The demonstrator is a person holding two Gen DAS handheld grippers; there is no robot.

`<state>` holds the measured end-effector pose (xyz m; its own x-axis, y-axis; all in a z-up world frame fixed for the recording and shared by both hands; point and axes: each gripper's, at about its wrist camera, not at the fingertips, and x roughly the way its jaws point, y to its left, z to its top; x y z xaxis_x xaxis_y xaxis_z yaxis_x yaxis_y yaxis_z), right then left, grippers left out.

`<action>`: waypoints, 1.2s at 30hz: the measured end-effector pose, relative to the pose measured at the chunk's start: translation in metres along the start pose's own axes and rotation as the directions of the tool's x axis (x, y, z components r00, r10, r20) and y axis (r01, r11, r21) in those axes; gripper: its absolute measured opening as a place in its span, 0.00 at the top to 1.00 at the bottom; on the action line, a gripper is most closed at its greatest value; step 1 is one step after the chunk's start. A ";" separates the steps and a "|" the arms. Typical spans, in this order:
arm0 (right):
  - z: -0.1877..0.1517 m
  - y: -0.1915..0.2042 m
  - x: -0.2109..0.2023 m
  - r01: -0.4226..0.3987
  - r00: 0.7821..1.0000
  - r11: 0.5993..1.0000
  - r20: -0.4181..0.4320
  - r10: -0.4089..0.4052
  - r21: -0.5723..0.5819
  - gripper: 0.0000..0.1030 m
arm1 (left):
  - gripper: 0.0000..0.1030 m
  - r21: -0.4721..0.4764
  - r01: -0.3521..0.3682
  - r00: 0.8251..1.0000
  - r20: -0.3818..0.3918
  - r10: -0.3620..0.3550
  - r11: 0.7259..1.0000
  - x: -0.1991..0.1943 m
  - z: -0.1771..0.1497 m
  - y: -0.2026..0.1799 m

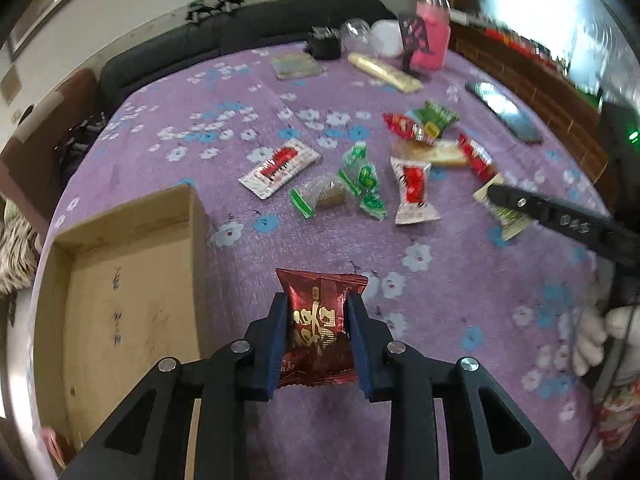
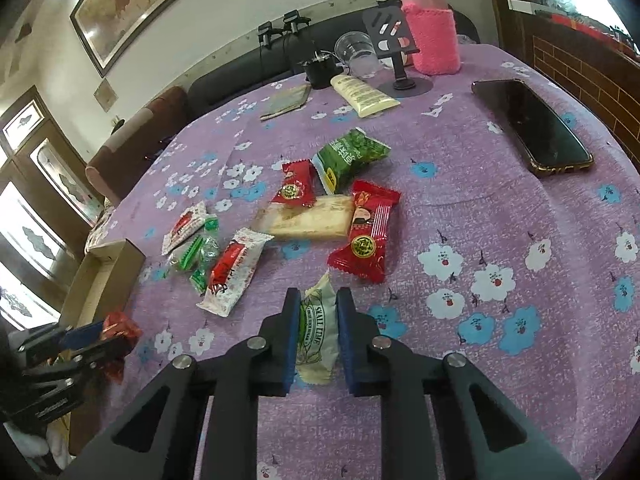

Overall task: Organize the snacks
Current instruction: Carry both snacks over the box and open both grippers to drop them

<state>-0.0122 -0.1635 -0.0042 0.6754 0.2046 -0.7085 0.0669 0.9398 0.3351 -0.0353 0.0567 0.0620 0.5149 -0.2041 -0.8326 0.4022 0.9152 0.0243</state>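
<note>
My left gripper is shut on a dark red snack packet and holds it above the purple flowered cloth, just right of an open cardboard box. My right gripper is shut on a white and green lime candy packet near the cloth. Several loose snacks lie ahead: a red packet, a green packet, a small red packet, a pale wafer bar, a white and red packet. The left gripper with its red packet shows at the right wrist view's lower left.
A black phone lies at the right. At the far edge stand a pink-sleeved bottle, a phone stand, a clear cup, a cream tube and a dark sofa. The cardboard box sits at the table's left edge.
</note>
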 end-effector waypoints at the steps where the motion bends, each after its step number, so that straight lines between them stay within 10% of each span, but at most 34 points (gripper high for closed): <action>1: 0.000 0.000 -0.001 -0.002 1.000 1.000 0.003 0.002 -0.002 0.83 | 0.71 -0.013 0.008 1.000 0.016 -0.008 1.000 -0.005 0.000 0.002; 11: -0.008 0.024 -0.004 -0.026 0.999 0.996 0.025 0.028 -0.085 0.83 | 0.70 -0.222 0.029 0.981 0.195 0.015 0.975 -0.088 -0.037 0.059; 21: -0.005 0.103 -0.031 -0.162 0.986 0.970 0.001 0.165 -0.179 0.83 | 0.70 -0.444 0.013 0.971 0.218 0.093 0.896 -0.105 -0.084 0.146; 28: -0.014 0.216 -0.022 -0.424 0.903 0.872 -0.177 0.390 -0.242 0.83 | 0.70 -0.497 -0.031 0.975 0.174 0.135 0.867 -0.097 -0.086 0.193; 36: -0.051 0.302 0.047 -0.479 0.848 0.841 -0.379 0.370 -0.252 0.83 | 0.69 -0.530 -0.084 0.985 0.087 0.152 0.844 -0.067 -0.089 0.227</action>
<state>0.0025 0.1437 0.0316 0.3194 0.6248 -0.7125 -0.4523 0.7612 0.4647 -0.0460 0.3090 0.0738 0.6338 -0.0916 -0.7680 -0.1052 0.9735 -0.2029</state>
